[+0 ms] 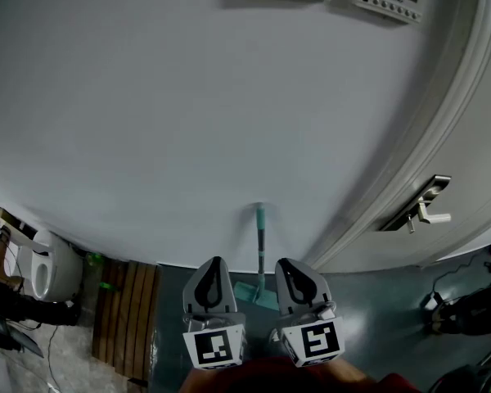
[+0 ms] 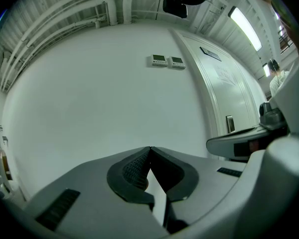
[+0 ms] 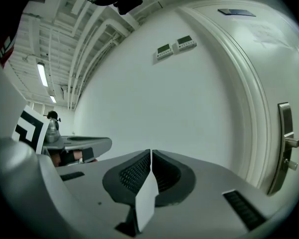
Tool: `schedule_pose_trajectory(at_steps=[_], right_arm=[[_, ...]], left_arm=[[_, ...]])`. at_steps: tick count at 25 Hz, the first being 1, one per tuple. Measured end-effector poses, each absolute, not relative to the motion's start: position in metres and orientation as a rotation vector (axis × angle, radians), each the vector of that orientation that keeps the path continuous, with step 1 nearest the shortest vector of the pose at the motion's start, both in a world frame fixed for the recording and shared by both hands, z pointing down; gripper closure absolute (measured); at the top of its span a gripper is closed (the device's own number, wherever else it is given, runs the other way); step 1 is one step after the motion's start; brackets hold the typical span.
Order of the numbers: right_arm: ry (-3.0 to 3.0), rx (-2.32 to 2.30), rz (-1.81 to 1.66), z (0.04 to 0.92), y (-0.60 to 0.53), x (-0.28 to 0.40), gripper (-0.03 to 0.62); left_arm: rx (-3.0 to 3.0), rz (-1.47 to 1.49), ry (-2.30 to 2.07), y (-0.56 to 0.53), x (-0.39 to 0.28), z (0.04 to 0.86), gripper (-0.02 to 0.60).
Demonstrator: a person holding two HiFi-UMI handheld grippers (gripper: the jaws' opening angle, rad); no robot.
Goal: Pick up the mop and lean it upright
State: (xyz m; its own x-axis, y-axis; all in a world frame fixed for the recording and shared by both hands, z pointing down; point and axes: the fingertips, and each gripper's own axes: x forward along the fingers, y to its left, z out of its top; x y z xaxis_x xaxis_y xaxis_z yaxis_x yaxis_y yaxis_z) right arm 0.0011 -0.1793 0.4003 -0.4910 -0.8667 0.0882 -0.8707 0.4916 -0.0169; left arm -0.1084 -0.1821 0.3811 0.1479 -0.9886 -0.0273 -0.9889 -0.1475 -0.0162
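The mop stands upright against the white wall, its head on the floor at the wall's foot, left of the door, so the leaning step looks done. The left gripper and right gripper each have their jaws together on nothing. The next move likely calls only for backing away without knocking the handle.
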Motion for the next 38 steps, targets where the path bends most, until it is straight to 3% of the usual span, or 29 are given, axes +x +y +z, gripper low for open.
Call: schedule_pose_trajectory(at_steps=[38], right_arm=[[-2.688,1.620,-0.023,0.384,-0.183,-0.004,0.577]], left_arm=[[-2.376,0.016,2.009,-0.174,-0.104,0.380,0.568]])
